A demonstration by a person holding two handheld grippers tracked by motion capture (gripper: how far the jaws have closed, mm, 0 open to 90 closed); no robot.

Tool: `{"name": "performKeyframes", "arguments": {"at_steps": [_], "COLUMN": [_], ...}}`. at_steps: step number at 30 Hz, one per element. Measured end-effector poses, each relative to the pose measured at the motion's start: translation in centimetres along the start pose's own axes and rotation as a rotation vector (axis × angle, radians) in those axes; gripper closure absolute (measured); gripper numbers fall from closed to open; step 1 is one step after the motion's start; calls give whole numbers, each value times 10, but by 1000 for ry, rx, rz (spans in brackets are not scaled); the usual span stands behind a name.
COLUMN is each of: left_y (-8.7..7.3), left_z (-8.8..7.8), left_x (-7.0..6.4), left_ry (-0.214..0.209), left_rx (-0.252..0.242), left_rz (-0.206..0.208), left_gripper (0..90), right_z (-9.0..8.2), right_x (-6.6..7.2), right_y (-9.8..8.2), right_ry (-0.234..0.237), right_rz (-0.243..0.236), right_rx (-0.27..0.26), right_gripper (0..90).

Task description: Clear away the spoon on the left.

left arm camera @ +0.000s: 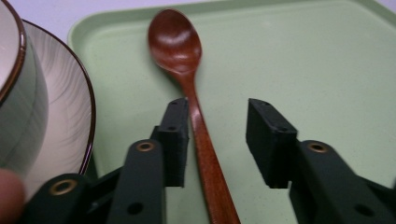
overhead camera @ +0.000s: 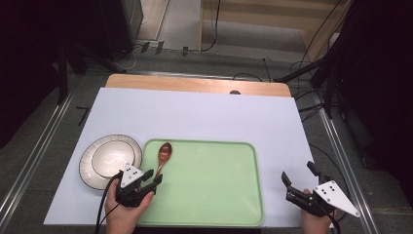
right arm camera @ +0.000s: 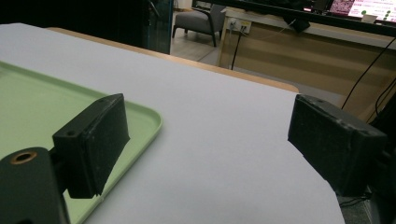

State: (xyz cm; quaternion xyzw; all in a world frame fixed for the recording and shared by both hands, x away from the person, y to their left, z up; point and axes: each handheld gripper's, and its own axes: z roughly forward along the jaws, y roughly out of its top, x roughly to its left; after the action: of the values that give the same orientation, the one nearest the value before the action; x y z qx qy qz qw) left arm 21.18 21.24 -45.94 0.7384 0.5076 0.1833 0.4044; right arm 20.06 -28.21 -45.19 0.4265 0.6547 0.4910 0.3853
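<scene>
We hold the left hand-held gripper [left arm camera: 217,140] apart astride the spoon [left arm camera: 187,84] handle on the tray [left arm camera: 327,70]; its long axis runs straight ahead. The right hand-held gripper [right arm camera: 210,149], apart, waits off-tray.

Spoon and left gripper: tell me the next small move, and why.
Probably shut the left gripper on the spoon. Its jaws stand open on either side of the handle, one pad already against it, and the spoon lies flat on the tray, ungripped.
</scene>
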Motion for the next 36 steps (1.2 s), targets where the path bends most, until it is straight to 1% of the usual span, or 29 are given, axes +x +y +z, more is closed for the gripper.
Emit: {"name": "performKeyframes", "arguments": {"at_steps": [1,2,4,5,6,7,8,9,10,11,12,14,15,16,17,19,21,22,23,25,28,30,33,36], "left_y": [0,0,0,1,1,1,3,4,5,7,10,16,20,20,21,21,23,23,23,24,24,24,23,23], "left_z": [-2,-2,-4,-4,-4,-4,-3,-2,0,1,3,11,18,18,23,30,34,35,36,38,38,38,36,35], "left_x": [1,1,2,2,1,1,1,1,0,-1,-2,-2,-1,-1,0,1,1,2,2,3,5,6,7,6], "left_ry": [-11,-11,-17,-23,-40,-40,-61,-73,-82,-100,-98,-88,-65,-65,-66,-43,-30,-8,2,14,28,47,67,84], "left_rx": [-16,-16,-50,-58,-53,-53,-34,-23,-17,-21,-16,14,30,30,41,58,82,84,85,116,117,117,106,103], "left_rz": [0,0,-4,-4,-4,-4,2,4,-1,-7,-15,-15,-27,-27,-41,-50,-64,-61,-58,-64,-71,-65,-81,-67], "left_gripper": [545,540,566,605,684,744,744,853,853,900,900,900,900,900,900,900,900,900,900,900,900,900,900,900], "right_z": [0,0,0,-1,-1,-1,-1,-1,-1,-1,0,-1,-1,-1,-1,-1,0,0,0,0,0,0,-1,0], "right_x": [1,1,0,0,0,0,-1,-2,-2,-2,-2,-1,-1,-1,-1,-1,-1,-1,-1,-1,-1,-1,-1,-1], "right_y": [0,0,0,0,0,0,0,0,0,-1,-1,0,0,0,0,0,-1,-1,-1,-1,-1,-1,0,-1], "right_ry": [0,0,0,-1,0,0,0,1,1,-2,-4,-1,0,0,1,3,6,7,9,9,9,7,6,6], "right_rz": [-2,-2,-1,0,-1,-1,0,3,3,5,6,2,3,3,3,2,1,2,1,0,1,-1,1,-1], "right_rx": [0,0,-1,-1,-3,-3,-6,-4,-4,-2,-3,-5,-4,-4,-3,-4,-2,0,-1,-2,-1,-3,-3,-2], "right_gripper": [130,130,130,130,130,130,130,130,130,130,130,130,130,130,130,130,130,130,130,130,130,130,130,130]}}
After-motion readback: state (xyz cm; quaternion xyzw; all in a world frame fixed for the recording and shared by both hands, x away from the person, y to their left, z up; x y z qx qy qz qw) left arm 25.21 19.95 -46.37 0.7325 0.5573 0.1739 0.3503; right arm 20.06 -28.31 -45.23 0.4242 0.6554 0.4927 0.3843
